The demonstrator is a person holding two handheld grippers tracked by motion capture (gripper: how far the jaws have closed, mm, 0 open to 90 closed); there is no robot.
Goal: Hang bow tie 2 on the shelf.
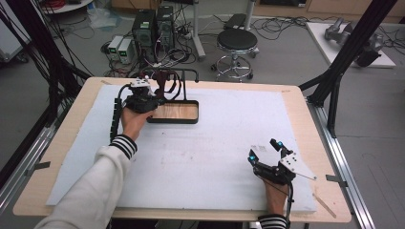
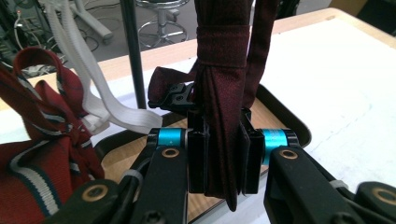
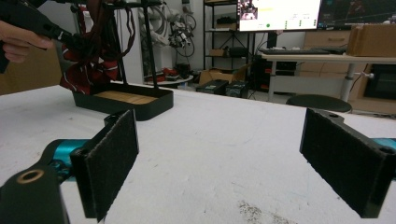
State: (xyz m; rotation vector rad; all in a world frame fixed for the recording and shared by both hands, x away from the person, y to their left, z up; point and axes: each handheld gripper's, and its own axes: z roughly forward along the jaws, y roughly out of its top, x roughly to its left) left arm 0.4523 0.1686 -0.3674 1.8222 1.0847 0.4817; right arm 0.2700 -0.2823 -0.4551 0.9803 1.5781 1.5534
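A dark maroon tie hangs from a black rack that stands over a black tray with a wooden floor. My left gripper is shut on the tie's lower part, its pads pressing both sides. In the high view the left gripper sits at the tray's left end. A red striped tie and a white strap hang beside it. My right gripper rests on the white mat at the near right, open, with nothing between its pads.
The rack's thin post rises just left of the held tie. A white mat covers most of the wooden table. Beyond the far edge stand a stool and computer boxes on the floor.
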